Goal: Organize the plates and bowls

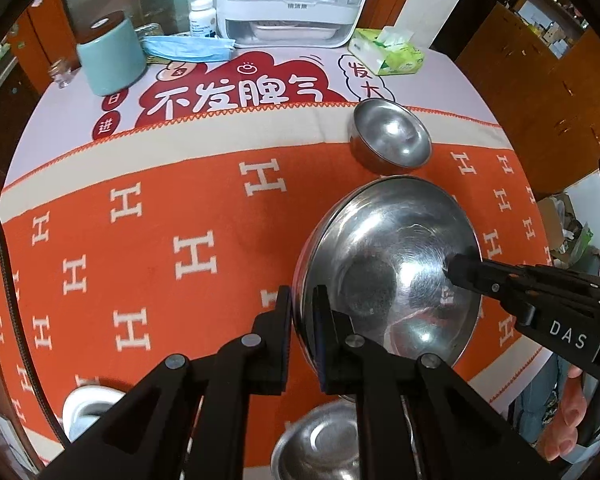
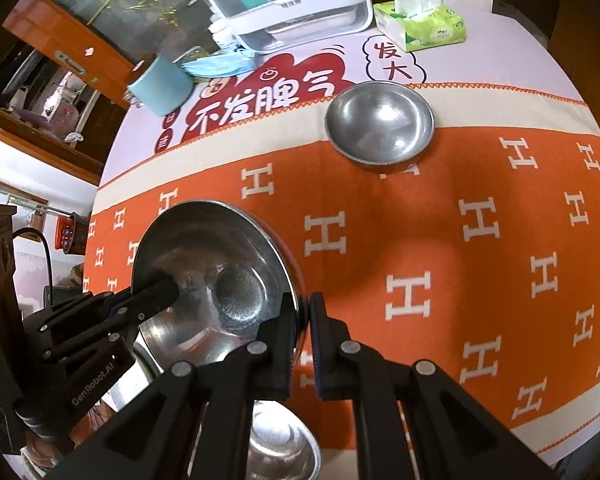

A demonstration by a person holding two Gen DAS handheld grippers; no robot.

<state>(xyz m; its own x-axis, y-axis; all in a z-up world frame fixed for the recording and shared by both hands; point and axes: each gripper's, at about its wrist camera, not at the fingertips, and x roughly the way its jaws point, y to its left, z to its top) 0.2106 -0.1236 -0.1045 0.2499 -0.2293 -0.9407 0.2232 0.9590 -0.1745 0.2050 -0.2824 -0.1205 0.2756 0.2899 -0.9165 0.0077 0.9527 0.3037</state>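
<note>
While both claws pinch opposite rims of the large steel bowl, it hangs tilted above the orange cloth on the counter, right of centre in the left wrist view. The left claw is narrowed on the near rim; the right claw grips the far side likewise. A small bowl sits upper right; another bowl lies at the bottom edge. Keep both grips level and lower together, judging the bottom bowl the likely nest.
</note>
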